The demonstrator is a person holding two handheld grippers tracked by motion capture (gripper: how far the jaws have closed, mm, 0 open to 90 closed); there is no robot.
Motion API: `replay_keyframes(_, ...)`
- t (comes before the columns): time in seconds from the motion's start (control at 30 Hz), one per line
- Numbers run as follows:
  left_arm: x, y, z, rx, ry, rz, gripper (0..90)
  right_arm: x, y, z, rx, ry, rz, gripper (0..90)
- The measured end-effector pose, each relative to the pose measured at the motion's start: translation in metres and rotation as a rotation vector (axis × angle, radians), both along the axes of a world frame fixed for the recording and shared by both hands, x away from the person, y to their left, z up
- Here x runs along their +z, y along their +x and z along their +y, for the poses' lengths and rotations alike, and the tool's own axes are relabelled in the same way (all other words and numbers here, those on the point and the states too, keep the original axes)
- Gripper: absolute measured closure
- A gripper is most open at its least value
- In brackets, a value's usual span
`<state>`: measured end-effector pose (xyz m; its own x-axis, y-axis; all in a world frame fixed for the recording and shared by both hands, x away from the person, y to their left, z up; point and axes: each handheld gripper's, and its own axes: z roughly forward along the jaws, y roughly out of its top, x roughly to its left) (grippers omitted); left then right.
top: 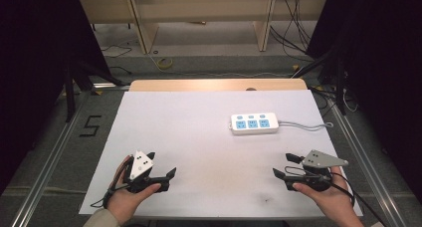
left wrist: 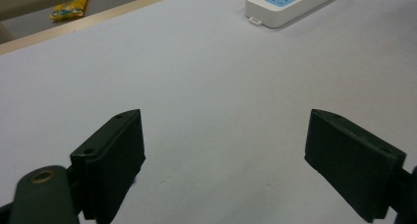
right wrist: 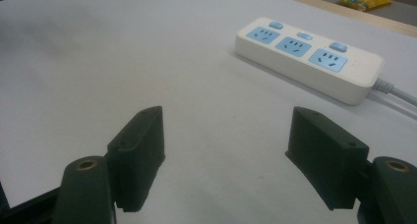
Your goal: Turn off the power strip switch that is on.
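Observation:
A white power strip (top: 254,123) with three blue sockets and blue switches lies on the white table (top: 199,137), right of centre, its grey cable (top: 306,126) running off to the right. The strip appears at the top of the left gripper view (left wrist: 290,3) and close ahead in the right gripper view (right wrist: 307,57). My left gripper (top: 161,167) rests at the front left, held by a hand, jaws wide apart and empty (left wrist: 226,160). My right gripper (top: 285,166) sits at the front right, also open with nothing between its jaws (right wrist: 226,155).
The white sheet covers a wooden tabletop whose far edge (top: 219,84) shows. A yellow packet (left wrist: 69,9) lies on the floor beyond the table. Metal rails (top: 366,162) flank the table, and cables (top: 293,33) trail on the floor behind.

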<state>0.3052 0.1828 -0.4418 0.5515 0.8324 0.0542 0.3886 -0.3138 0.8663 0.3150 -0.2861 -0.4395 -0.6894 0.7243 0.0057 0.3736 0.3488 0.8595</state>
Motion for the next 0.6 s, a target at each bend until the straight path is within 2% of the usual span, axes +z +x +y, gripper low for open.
replay_keyframes(0.17,-0.0003,0.0004,0.0001,0.0,0.001,0.005,14.4,0.0003,0.0018,-0.001,-0.012,0.012,-0.017,32.4)
replay_keyframes(0.6,-0.0006,0.0007,-0.0003,0.0,0.005,0.004,14.6,0.0015,0.0016,-0.0004,-0.017,0.008,-0.023,33.5)
